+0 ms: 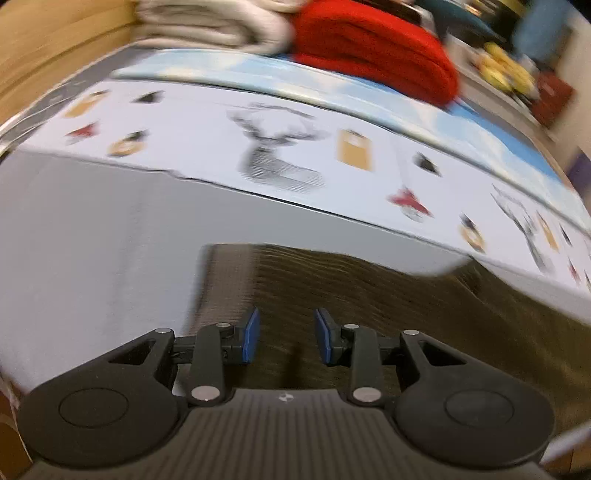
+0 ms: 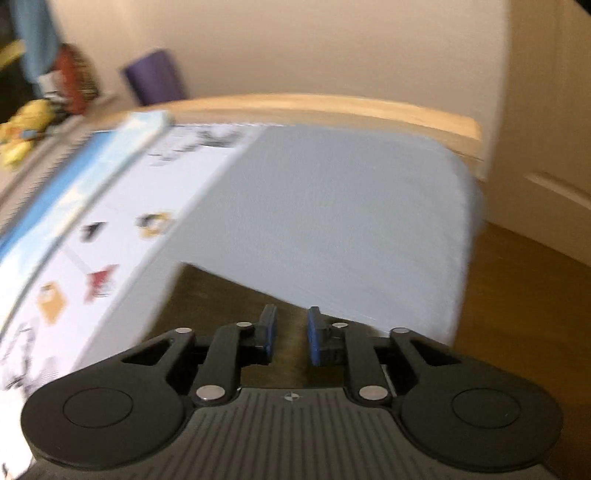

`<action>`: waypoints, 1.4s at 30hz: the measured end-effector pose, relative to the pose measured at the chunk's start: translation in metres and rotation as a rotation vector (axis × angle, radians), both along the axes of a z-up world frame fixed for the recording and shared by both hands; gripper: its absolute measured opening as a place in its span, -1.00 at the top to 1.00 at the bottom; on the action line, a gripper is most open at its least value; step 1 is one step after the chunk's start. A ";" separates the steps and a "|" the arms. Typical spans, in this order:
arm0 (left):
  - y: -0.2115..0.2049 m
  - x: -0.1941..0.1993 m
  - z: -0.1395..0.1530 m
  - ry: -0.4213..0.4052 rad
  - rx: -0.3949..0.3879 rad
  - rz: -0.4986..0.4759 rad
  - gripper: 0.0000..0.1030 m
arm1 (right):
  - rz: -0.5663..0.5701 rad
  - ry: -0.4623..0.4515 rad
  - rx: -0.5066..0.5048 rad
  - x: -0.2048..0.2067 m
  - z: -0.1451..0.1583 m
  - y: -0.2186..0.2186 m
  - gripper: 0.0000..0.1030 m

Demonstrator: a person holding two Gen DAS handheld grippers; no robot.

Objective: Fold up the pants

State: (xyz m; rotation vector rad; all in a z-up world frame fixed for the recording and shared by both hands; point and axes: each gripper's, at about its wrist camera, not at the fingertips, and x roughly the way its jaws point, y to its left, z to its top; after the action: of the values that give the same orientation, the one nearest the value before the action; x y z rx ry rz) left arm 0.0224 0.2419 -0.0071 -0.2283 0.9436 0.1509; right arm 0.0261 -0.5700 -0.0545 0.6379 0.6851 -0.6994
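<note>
Both frames are motion-blurred. My left gripper (image 1: 286,334) is angled down over the pants (image 1: 332,295), dark brown ribbed cloth lying flat on the grey sheet (image 1: 92,240); its blue pads (image 1: 252,334) stand apart with a clear gap and nothing between them, only the cloth seen beyond. My right gripper (image 2: 291,334) is likewise parted, the gap narrower, nothing gripped; a strip of the same dark cloth (image 2: 229,291) shows past its fingers, with the grey sheet (image 2: 332,221) lying beyond it. Further back on the bed lies a white cover printed with a stag and small figures (image 1: 277,147), edged by a pale blue band (image 1: 295,81). Behind that sit a folded cream blanket (image 1: 207,22) and a red one (image 1: 369,44). A wooden bed rail (image 2: 332,107) runs along the far edge in the right view.
</note>
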 end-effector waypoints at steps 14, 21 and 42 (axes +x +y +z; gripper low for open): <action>-0.009 0.035 -0.001 -0.017 0.120 -0.247 0.29 | 0.711 -0.035 -0.138 0.092 0.032 0.168 0.70; 0.005 0.050 -0.053 0.246 0.290 -0.229 0.64 | 0.943 -0.112 -0.129 0.124 0.047 0.250 0.90; 0.010 0.049 -0.053 0.234 0.242 -0.225 0.64 | 1.540 0.047 0.044 0.161 -0.004 0.474 0.15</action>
State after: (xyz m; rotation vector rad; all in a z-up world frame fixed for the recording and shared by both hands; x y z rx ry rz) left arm 0.0717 0.2518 -0.0605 0.1216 1.1653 0.0842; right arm 0.1869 -0.0963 -0.0589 0.0009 0.9938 0.7337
